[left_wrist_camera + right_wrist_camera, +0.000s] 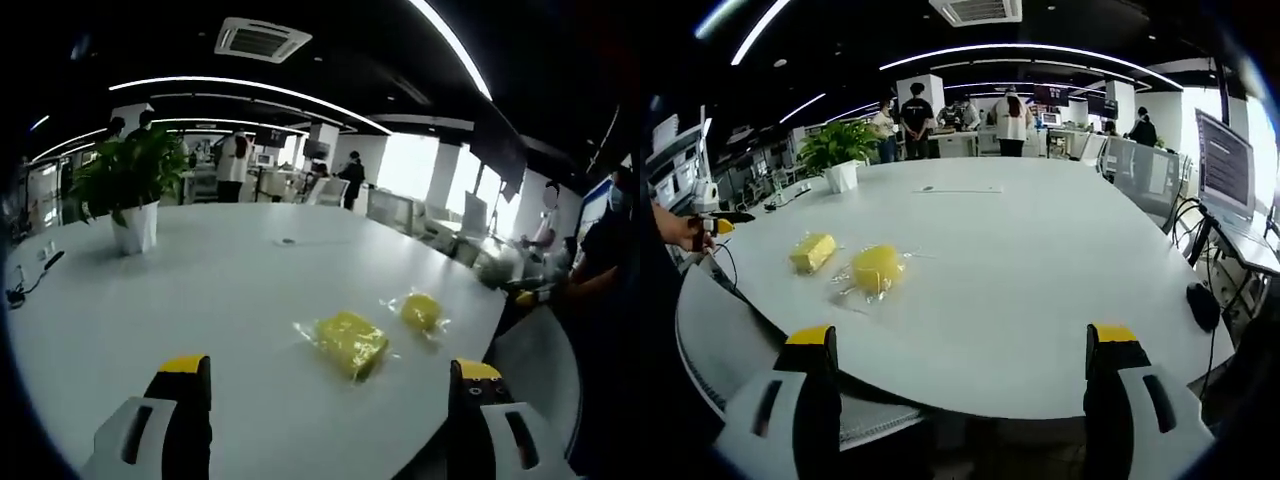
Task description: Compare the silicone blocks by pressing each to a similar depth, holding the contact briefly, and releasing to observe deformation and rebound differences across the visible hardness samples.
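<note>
Near the counter (200,290) edge, two soft, bagged yellow silicone blocks (351,343) (421,311) need top-face presses; both claws (335,385) (960,350) released

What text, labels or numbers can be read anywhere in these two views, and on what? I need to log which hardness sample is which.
None can be read.
Rectangular yellow block in clear wrap: no marking can be made out.
Round yellow block in clear wrap: no marking can be made out.
Monitor at the right of the right gripper view: bright lines, too blurred to read.
</note>
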A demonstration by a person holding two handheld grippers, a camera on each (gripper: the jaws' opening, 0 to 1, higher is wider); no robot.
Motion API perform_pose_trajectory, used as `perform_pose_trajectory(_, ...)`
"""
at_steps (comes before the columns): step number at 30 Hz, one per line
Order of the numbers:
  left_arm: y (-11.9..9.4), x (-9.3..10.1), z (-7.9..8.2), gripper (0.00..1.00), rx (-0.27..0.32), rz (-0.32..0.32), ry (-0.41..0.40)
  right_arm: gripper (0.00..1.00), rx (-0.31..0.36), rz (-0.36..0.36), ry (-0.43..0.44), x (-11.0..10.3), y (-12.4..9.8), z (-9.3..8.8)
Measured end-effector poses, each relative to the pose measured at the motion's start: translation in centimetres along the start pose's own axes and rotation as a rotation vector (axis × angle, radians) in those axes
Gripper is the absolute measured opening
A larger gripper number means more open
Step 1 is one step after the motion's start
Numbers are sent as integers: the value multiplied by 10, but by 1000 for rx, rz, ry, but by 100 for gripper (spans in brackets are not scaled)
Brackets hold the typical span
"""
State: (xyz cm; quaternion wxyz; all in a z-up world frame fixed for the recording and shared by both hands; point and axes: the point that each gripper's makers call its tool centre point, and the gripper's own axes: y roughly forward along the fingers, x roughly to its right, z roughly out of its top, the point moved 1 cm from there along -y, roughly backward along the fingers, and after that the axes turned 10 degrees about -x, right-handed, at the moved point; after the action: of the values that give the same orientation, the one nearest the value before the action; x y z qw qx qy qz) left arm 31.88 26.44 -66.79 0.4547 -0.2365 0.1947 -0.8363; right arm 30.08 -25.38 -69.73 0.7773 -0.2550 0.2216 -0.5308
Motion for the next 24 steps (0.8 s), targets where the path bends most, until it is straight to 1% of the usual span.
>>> perform_pose_trajectory(4, -4, 0, -7, 100, 2, 11, -13, 97, 3, 6, -2, -2, 3, 0)
perform_pose_trajectory(6, -9, 4, -10, 100, -6, 11, -15, 97, 0, 15, -5, -5, 7, 0)
perform_pose_trajectory(9, -11, 7, -8, 100, -12, 3, 1, 97, 15, 19, -16, -8, 14, 5)
perform_pose_trajectory(11, -11, 6, -6, 100, 5, 6, 19, 97, 18, 15, -22, -11, 14, 7)
perform_pose_trajectory(13, -8, 4, -7, 100, 0, 10, -1, 97, 32, 5, -56, -11, 13, 8)
perform_pose_trajectory(14, -8, 5, -7, 100, 3, 7, -5, 97, 30, 10, -54, -12, 12, 9)
perform_pose_trajectory(16, -7, 9, -9, 100, 8, 1, 8, 97, 25, 17, -63, -12, 12, 9)
perform_pose_trajectory(18, -7, 12, -12, 100, -1, -2, 17, 97, 23, 16, -62, -8, 13, 9)
perform_pose_trajectory(20, -9, 11, -15, 100, -5, 1, 10, 97, 26, 15, -48, -7, 12, 12)
perform_pose_trajectory(24, -11, 5, -15, 100, -1, 6, -3, 97, 25, 15, -60, -8, 14, 14)
